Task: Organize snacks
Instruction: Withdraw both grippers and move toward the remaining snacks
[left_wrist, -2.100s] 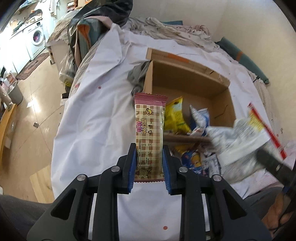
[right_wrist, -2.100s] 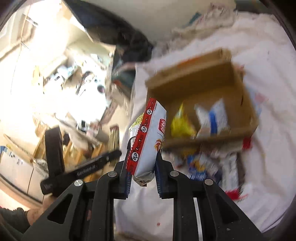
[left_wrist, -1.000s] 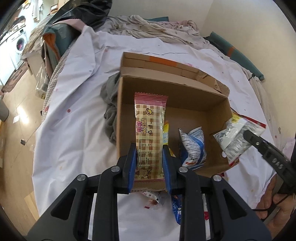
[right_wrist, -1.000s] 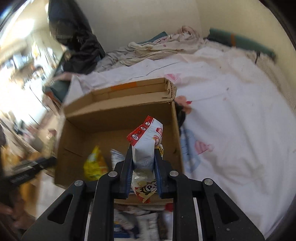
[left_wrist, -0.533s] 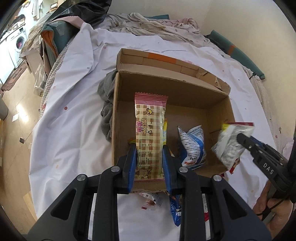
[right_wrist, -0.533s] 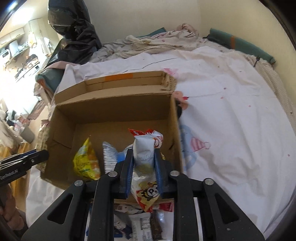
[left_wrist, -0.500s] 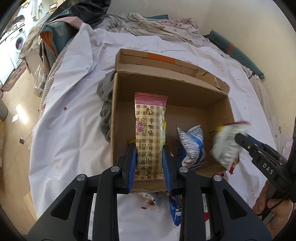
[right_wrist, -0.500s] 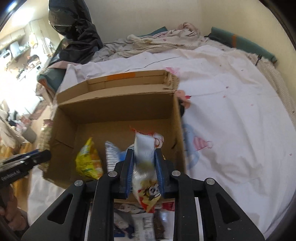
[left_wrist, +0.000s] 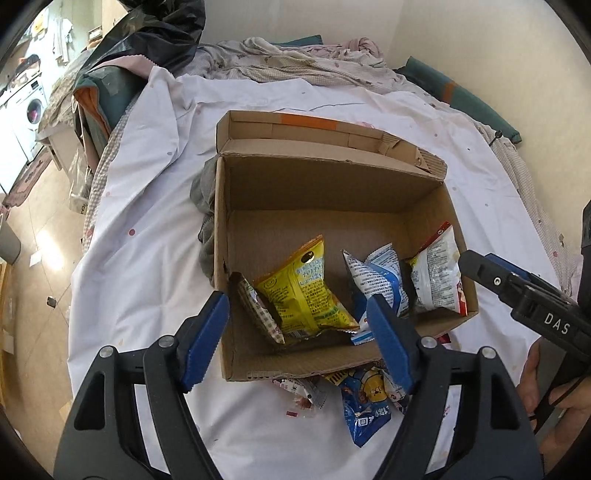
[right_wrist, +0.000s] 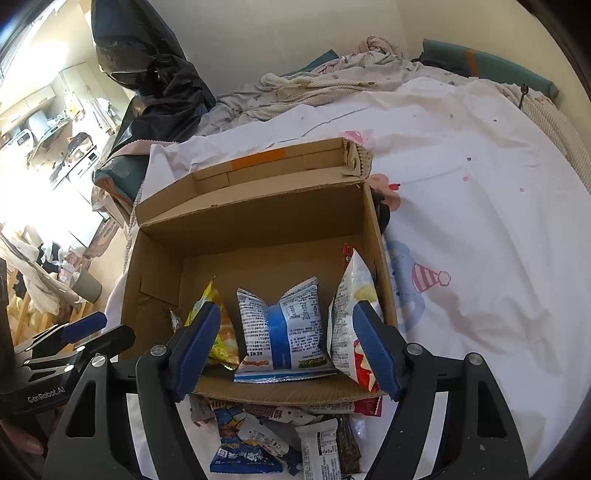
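An open cardboard box (left_wrist: 332, 184) (right_wrist: 258, 210) sits on a white sheet. Inside stand a pink checked wafer pack (left_wrist: 258, 312) at the left wall, a yellow bag (left_wrist: 303, 291) (right_wrist: 221, 332), a blue and white bag (left_wrist: 376, 277) (right_wrist: 282, 325) and a white and red chip bag (left_wrist: 437, 275) (right_wrist: 352, 317) at the right wall. My left gripper (left_wrist: 299, 339) is open and empty above the box's near left. My right gripper (right_wrist: 286, 347) is open and empty above the near wall; it also shows in the left wrist view (left_wrist: 524, 295).
Several loose snack packs (right_wrist: 280, 439) (left_wrist: 365, 398) lie on the sheet in front of the box. A grey cloth (left_wrist: 205, 221) lies by the box's left side. Crumpled bedding (left_wrist: 295, 62) and a black bag (right_wrist: 147, 74) are behind. The bed's edge and floor are at the left.
Both grippers have opened. The wafer pack dropped from my left gripper into the box's left side, and the chip bag dropped from my right gripper against the right wall.
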